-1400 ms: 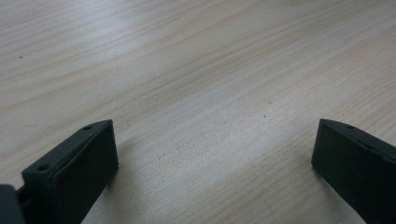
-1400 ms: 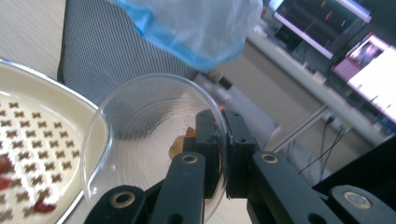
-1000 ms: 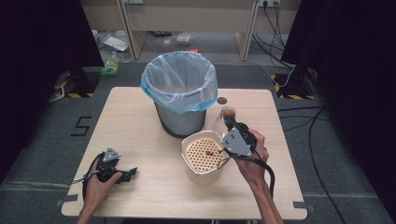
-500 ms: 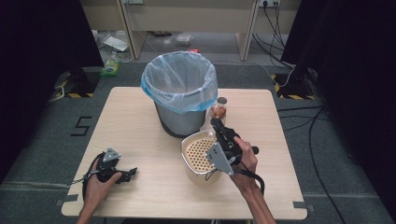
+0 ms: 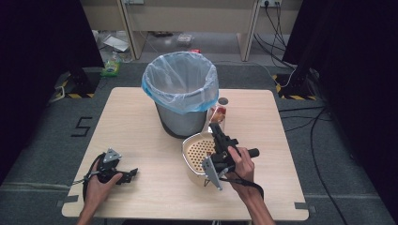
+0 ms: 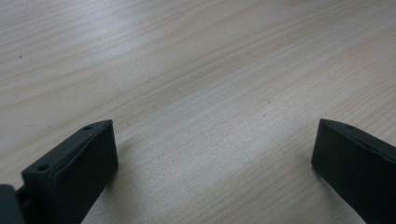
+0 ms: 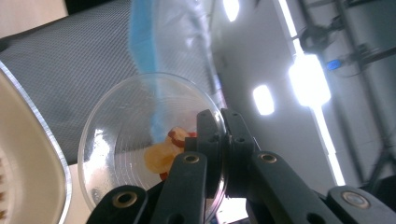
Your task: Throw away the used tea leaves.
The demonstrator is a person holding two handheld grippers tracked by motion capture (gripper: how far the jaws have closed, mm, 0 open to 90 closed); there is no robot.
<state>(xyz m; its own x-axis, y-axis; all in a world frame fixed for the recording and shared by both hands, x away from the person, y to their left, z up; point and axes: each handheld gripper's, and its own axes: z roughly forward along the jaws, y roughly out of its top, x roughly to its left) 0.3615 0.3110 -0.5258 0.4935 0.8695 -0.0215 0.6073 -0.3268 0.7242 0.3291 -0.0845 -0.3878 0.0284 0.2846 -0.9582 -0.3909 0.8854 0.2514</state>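
On the light wooden counter, beside the grey mesh waste bin with its blue plastic liner, my right tool now sits lower and farther left than a second ago, over the near-right edge of the cream perforated basket. Back then it was held higher, off the basket's right side; half a second ago it was already swinging in over the rim. My left tool has not shifted: it lies at the near-left of the counter with its jaws spread wide, nothing but bare wood between them in the left gripper view.

The right tool's jaws are pressed together on the rim of a clear plastic cup, pinching its thin wall. The cup is tilted so that the right gripper view looks along its ribbed, see-through side, with yellow and red scraps lying inside near the jaws. From the high view the cup shows just beyond the tool's tips, close against the bin's wall and behind the basket.
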